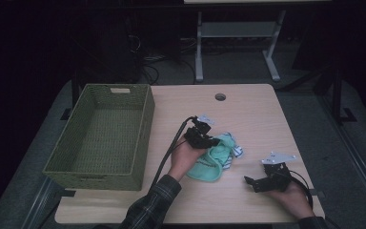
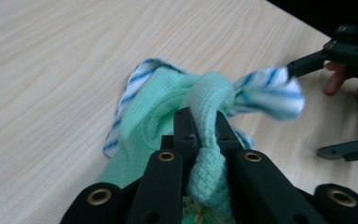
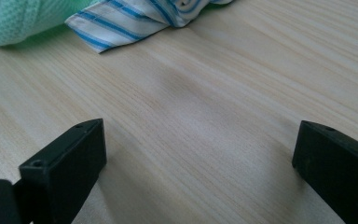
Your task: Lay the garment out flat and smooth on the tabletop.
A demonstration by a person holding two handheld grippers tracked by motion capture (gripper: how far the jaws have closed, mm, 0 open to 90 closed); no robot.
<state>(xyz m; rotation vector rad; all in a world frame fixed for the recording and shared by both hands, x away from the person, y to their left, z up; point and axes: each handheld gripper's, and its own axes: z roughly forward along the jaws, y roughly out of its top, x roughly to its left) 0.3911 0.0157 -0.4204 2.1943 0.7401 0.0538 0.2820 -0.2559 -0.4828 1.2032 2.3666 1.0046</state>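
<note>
Black jaws of the left hand-held gripper [image 2: 201, 135] stand closest in its own view, pinched together on a bunched fold of the green cloth [image 2: 165, 112], which squeezes up between them. That cloth lies on the counter [image 2: 51, 60] with a blue-striped white cloth [image 2: 272, 93] tucked against it, a striped edge showing on either side of the green knit. From the high view, the left hand-held gripper [image 1: 201, 136] sits over the near-centre of the counter [image 1: 257, 114], the green cloth [image 1: 212, 160] spreading just right of the person's left hand [image 1: 183, 157], the striped cloth [image 1: 236, 151] peeping out at its right edge. Well to the right, near the counter's front corner, the right hand-held gripper [image 1: 257, 182] rests low in the right hand [image 1: 293, 195], clear of both cloths. Its own view shows the two jaws spread wide with bare wood between them, gripping nothing, the cloths lying ahead. At the counter's left side stands a woven green basket [image 1: 143, 129], apart from the cloths.
</note>
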